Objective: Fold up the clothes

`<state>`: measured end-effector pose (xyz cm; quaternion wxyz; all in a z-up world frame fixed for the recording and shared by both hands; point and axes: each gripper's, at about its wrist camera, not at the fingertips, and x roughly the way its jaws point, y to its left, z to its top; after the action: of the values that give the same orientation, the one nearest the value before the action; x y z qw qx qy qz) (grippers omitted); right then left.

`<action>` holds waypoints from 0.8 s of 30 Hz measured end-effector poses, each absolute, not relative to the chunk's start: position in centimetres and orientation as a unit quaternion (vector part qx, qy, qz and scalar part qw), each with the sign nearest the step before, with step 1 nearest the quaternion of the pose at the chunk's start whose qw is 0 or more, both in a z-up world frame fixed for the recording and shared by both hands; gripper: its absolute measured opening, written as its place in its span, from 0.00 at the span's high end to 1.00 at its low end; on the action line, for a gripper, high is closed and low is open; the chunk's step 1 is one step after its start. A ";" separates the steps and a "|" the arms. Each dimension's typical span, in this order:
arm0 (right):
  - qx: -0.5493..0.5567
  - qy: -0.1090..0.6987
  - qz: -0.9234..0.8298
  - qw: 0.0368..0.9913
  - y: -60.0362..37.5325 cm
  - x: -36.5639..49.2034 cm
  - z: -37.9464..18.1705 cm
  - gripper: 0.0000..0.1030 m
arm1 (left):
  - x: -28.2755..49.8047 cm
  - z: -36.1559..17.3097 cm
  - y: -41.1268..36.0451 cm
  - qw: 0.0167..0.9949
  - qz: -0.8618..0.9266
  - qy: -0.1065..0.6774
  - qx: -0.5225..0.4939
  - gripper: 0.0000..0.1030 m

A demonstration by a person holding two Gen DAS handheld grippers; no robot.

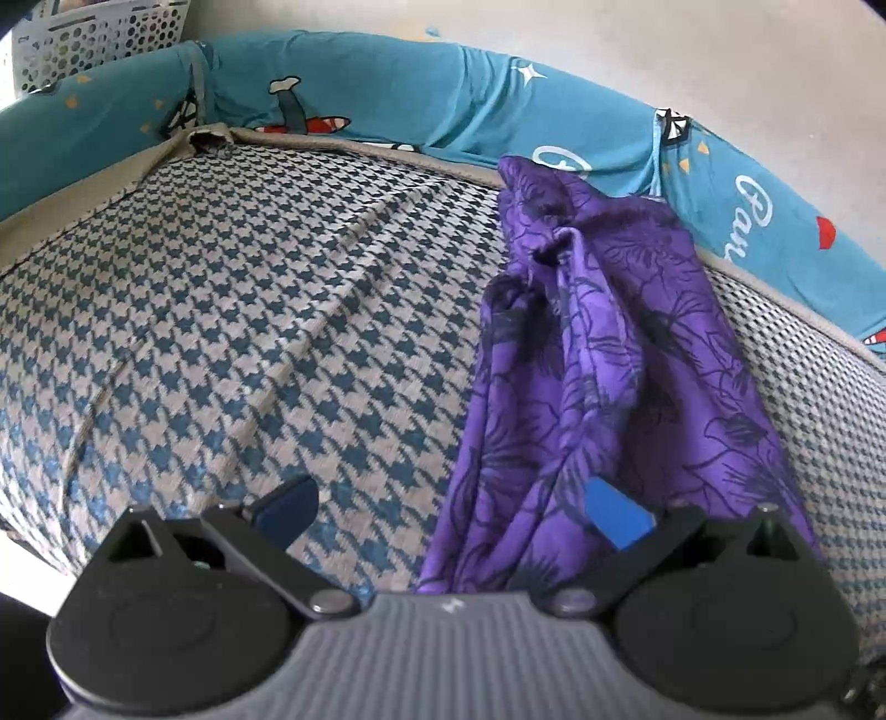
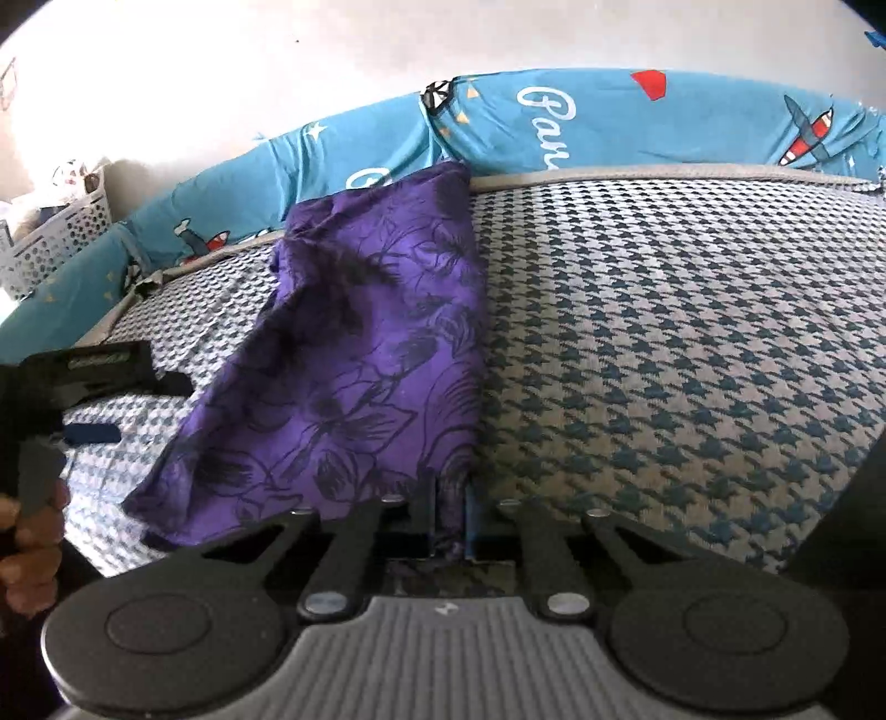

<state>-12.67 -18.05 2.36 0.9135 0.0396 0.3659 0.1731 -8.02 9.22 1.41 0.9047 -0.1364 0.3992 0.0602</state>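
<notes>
- A purple garment (image 2: 382, 354) with a dark floral line print is laid in a long, narrow, partly bunched strip on the houndstooth mattress (image 2: 664, 343), its far end resting against the teal bumper (image 2: 609, 122).
- In the left wrist view the same purple garment (image 1: 609, 354) is seen gathered into a twisted knot of folds close to the teal bumper (image 1: 387, 77), with the near end fanning out toward the camera.
- The near end of the garment is pinched by the right gripper (image 2: 451, 520); its jaws are closed tight on a fold of the cloth, with almost no gap between the fingers.
- The left gripper (image 1: 451, 507) is held with its jaws spread wide; one blue pad (image 1: 617, 518) is seen over the garment's near edge and the other over the bare mattress (image 1: 221, 310), and nothing is clamped between them.
- From the right wrist view the left gripper (image 2: 94, 399) is seen beside the garment, away from the bumper, held by a hand (image 2: 30, 531).
- A white perforated basket (image 1: 99, 39) is seen beyond the bumper's corner, against a pale wall (image 1: 664, 50).
</notes>
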 end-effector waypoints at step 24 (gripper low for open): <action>0.006 0.343 0.210 0.915 -17.2 -7.7 5.1 0.73 | -0.2 1.7 8.2 0.909 0.032 0.406 -0.090 0.00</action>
<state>-7.73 -17.19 5.10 0.9154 0.0060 0.3434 0.2098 -0.16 8.18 1.68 0.9088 -0.0900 0.4061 0.0321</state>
